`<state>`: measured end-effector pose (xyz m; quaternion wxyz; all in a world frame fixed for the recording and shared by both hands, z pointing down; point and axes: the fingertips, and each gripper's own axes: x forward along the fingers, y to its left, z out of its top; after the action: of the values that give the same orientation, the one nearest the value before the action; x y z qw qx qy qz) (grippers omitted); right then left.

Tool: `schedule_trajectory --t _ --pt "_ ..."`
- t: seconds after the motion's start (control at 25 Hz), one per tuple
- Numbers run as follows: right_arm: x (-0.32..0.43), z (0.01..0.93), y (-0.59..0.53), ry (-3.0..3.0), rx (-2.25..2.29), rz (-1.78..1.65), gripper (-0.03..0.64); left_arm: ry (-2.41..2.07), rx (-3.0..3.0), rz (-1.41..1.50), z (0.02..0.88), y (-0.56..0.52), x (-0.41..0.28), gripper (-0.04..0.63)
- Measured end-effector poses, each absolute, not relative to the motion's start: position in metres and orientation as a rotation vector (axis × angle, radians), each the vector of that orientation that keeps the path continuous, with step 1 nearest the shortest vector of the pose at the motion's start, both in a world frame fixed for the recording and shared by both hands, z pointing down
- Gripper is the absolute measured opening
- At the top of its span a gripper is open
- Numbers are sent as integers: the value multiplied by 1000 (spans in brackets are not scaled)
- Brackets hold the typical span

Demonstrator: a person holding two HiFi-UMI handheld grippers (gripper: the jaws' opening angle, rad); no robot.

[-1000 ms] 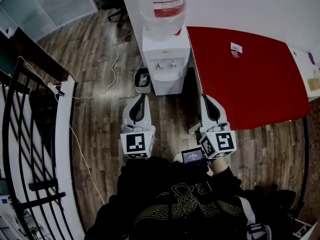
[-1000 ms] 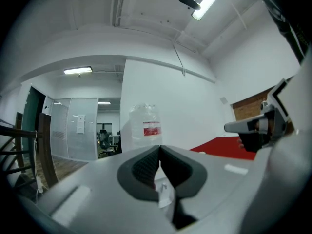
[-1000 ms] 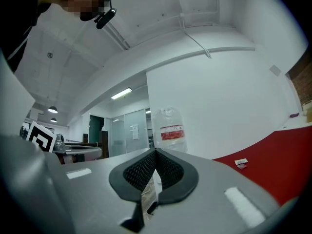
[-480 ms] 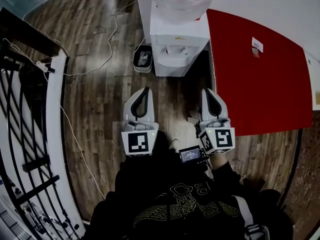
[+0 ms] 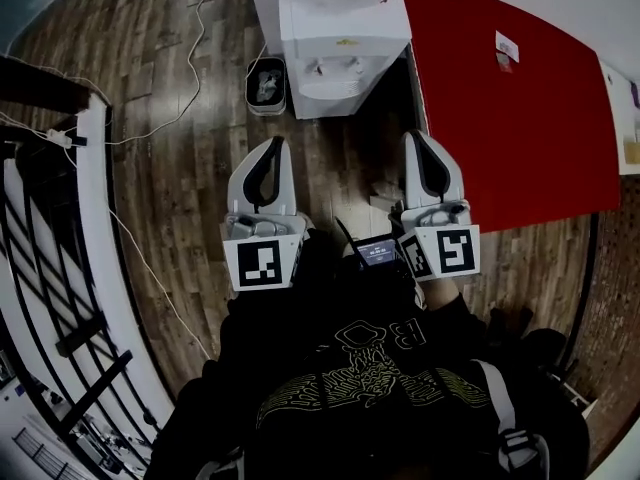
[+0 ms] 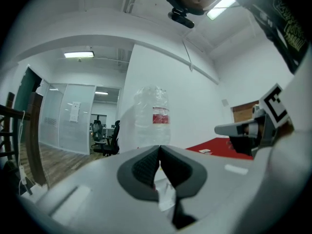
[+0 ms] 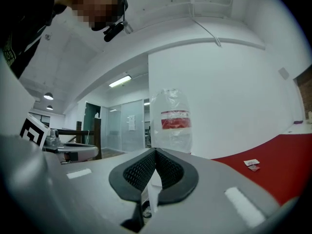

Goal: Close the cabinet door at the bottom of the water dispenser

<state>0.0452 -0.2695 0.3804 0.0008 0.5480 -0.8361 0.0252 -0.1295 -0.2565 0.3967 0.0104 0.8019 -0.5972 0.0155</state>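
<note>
The white water dispenser [image 5: 340,48] stands on the wood floor at the top of the head view, with its clear bottle [image 6: 152,121] [image 7: 171,126] on top. A dark gap shows at the dispenser's lower right; I cannot make out the cabinet door there. My left gripper [image 5: 277,140] [image 6: 159,147] is shut and holds nothing, a short way in front of the dispenser's left side. My right gripper [image 5: 415,134] [image 7: 156,150] is also shut and holds nothing, in front of the dark gap beside the red table [image 5: 520,98].
A small bin [image 5: 266,83] with rubbish stands left of the dispenser. A white cable [image 5: 170,118] trails over the floor. A black railing [image 5: 50,218] runs along the left. A slip of paper [image 5: 505,46] lies on the red table. Office chairs [image 6: 109,140] stand far off.
The person has stepped toward the dispenser, so both grippers now sit closer to its base. Both stay shut.
</note>
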Motion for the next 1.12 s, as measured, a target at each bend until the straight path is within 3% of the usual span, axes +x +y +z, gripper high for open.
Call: schedule_trajectory --t 1.12 --pt "95 325 -244 -2624 1842 -30 -2 -1887 2622 -74 338 -248 -99 6"
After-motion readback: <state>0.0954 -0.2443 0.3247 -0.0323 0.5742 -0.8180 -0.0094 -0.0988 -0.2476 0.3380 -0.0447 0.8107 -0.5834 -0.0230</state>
